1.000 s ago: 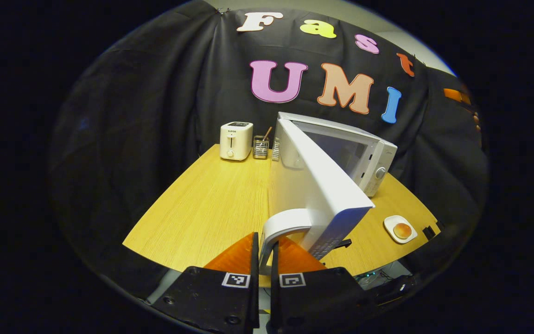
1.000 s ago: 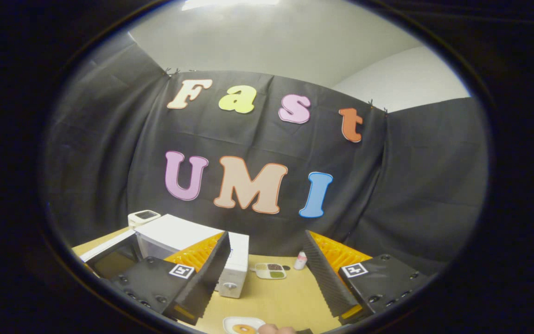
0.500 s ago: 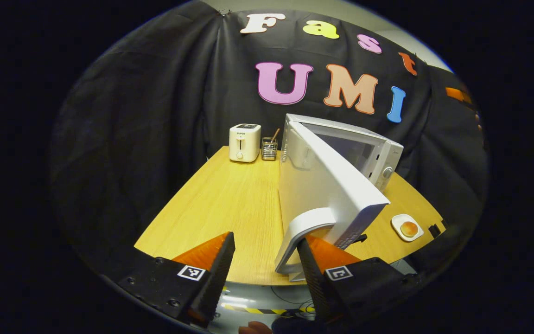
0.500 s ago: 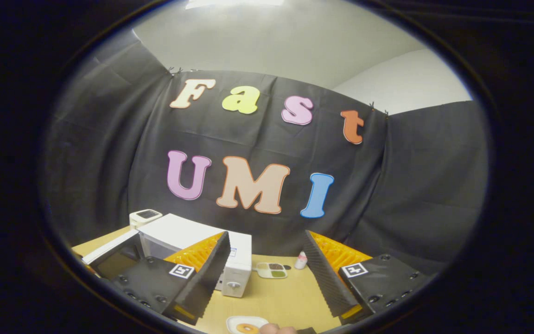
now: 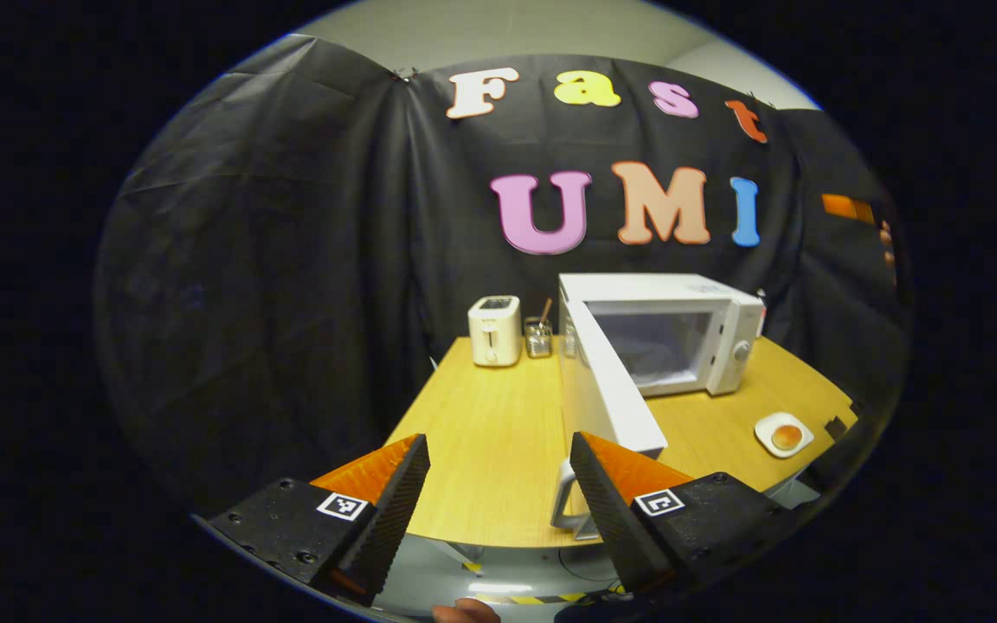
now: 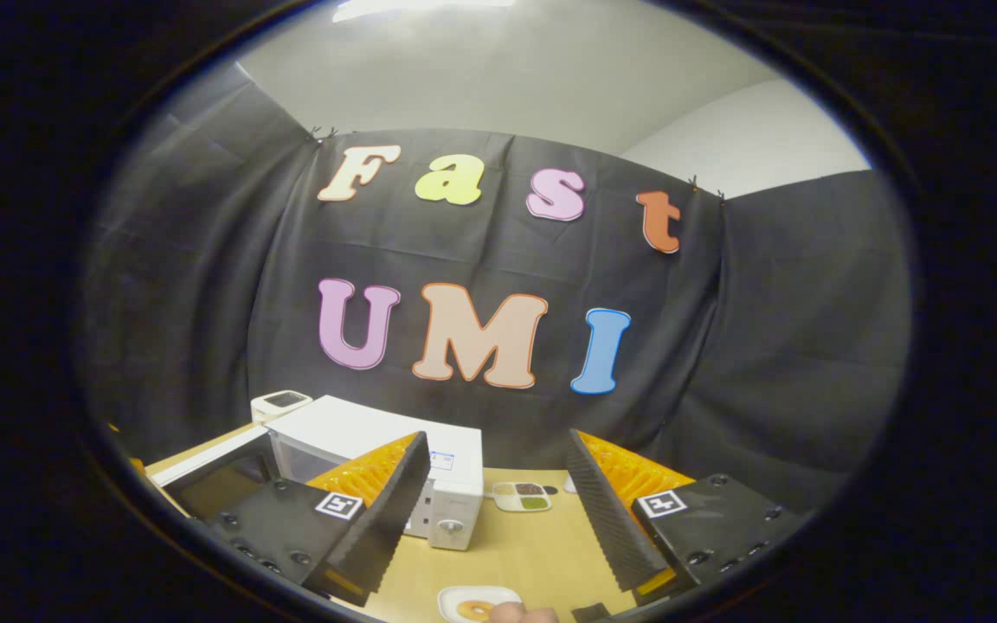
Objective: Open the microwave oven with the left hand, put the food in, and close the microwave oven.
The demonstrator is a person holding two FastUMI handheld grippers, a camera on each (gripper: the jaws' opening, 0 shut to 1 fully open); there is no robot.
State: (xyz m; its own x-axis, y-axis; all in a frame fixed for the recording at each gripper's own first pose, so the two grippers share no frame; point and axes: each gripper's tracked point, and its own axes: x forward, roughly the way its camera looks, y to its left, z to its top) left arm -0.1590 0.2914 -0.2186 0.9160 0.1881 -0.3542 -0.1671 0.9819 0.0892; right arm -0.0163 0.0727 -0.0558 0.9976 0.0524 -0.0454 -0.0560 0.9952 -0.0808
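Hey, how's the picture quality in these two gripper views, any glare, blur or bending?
Left gripper view: sharp, evenly lit; the fisheye bows the light wooden table edge, and the open white microwave oven cavity reads clearly. Right gripper view: a bright ceiling light glares at the top, and the wall curves strongly.

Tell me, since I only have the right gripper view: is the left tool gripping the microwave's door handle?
Observer: No. The left tool is open. The door handle sits in the gap close to one finger, not clamped.
Operator: Anything inside the oven?
Observer: The microwave cavity looks empty, and its door stands wide open.
Operator: What is next to the toaster?
Observer: A small utensil holder stands between the toaster and the microwave.
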